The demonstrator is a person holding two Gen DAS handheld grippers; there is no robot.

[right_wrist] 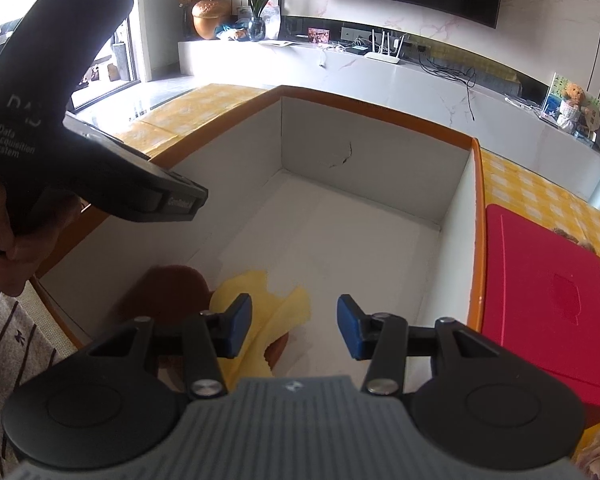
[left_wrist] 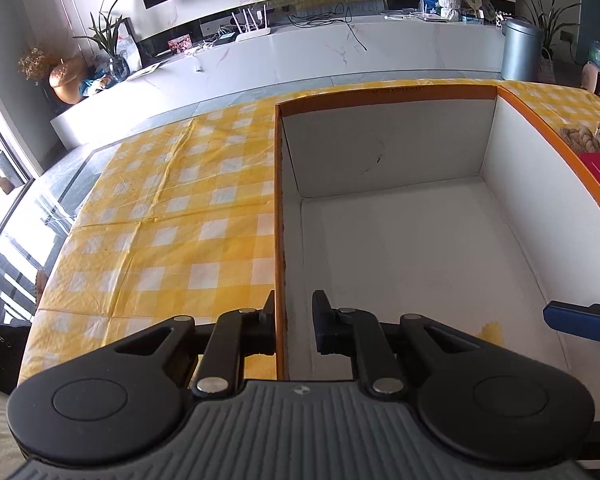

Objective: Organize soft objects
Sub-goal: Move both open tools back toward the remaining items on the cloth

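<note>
A big open cardboard box with orange outside and white inside (left_wrist: 384,136) (right_wrist: 476,216) stands on the yellow checked tablecloth. My left gripper (left_wrist: 294,320) straddles the box's left wall, one black finger outside and one inside, with a gap left at the inner finger. My right gripper (right_wrist: 294,326) is open and empty above the box's near end. Under it a yellow soft cloth (right_wrist: 268,304) lies on a brown soft item (right_wrist: 172,292) on the box floor. A corner of the yellow cloth shows in the left wrist view (left_wrist: 490,330).
A red lidded box (right_wrist: 548,292) sits right of the cardboard box. A braided beige soft item (left_wrist: 580,138) lies behind it. The checked tablecloth (left_wrist: 172,216) stretches left of the box. A white TV bench with plants and a router lines the far wall.
</note>
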